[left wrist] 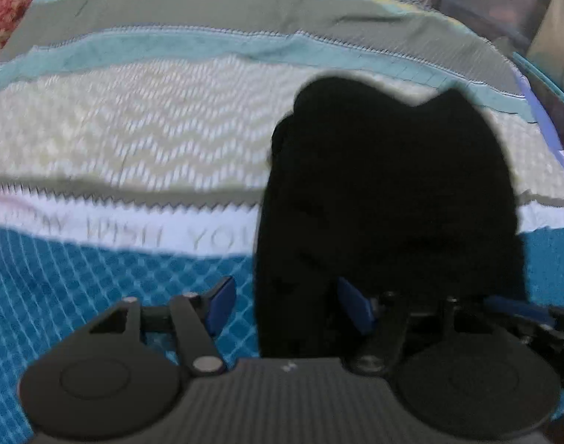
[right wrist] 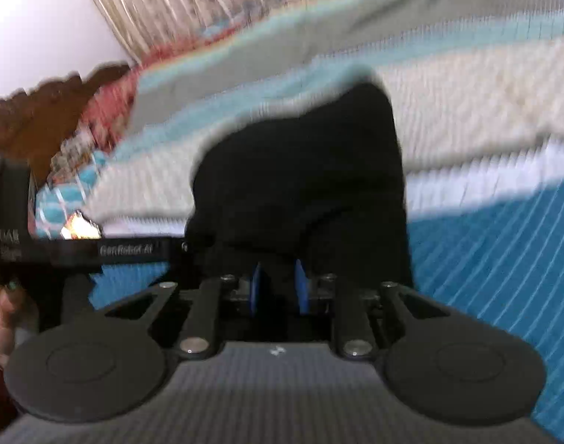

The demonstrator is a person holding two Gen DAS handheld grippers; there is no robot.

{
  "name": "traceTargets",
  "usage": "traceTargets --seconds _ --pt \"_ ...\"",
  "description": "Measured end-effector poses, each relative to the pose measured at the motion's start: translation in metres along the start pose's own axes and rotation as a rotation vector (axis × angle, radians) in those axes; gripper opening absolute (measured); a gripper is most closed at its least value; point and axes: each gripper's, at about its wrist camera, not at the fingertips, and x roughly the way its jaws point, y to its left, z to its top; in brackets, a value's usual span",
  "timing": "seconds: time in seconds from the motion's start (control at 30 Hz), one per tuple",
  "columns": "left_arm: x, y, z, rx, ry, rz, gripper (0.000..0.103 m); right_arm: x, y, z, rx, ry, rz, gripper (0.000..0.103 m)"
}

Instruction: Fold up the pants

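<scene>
We have the black pants (left wrist: 389, 199) bunched into a dark heap on the striped bedspread (left wrist: 134, 140), lying across its cream and white bands and reaching down onto the blue checked part nearest us. The blur and the flat black of the cloth hide any fold lines, so we cannot tell how neat the heap is.

Our left gripper (left wrist: 293, 305) stands with its blue pads (left wrist: 221, 305) wide apart. One pad is over bare blue bedspread, the other sits at the edge of the black cloth, and nothing is pinched between them. Our right gripper (right wrist: 278, 288) has its pads close together with only a narrow gap, right at the near edge of the pants. Dark cloth seems to run down to that gap, but we cannot tell whether the pads press on it.

The risks we see from here:
- If the right pads retain a thin layer, pulling away would drag the top layer and undo the fold.
- If we close the left pads where they stand, we would likely catch the bedspread with the pants, or only one edge layer.
- The soft heap may slump by itself once let go.
- The right gripper sits close beside the left, so the two could bump.
</scene>
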Motion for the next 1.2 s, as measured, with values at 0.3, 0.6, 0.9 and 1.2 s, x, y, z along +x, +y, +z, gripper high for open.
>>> traceTargets --seconds 0.3,0.6,0.9,1.2 --pt "-0.002 0.005 -0.007 -0.029 -0.026 0.022 0.087 -0.012 -0.008 0.004 -0.002 -0.009 0.036 0.024" --pt "-0.006 0.018 -0.019 -0.071 -0.058 -0.015 0.103 -0.045 -0.069 -0.015 0.113 -0.05 -0.027 0.058" --pt "-0.003 0.018 -0.021 -0.073 -0.071 -0.014 0.103 -0.039 -0.107 -0.031 0.286 -0.057 0.099 0.07" --pt "-0.001 0.019 -0.024 -0.075 -0.086 -0.018 0.103 -0.049 -0.112 -0.034 0.308 -0.073 0.125 0.07"
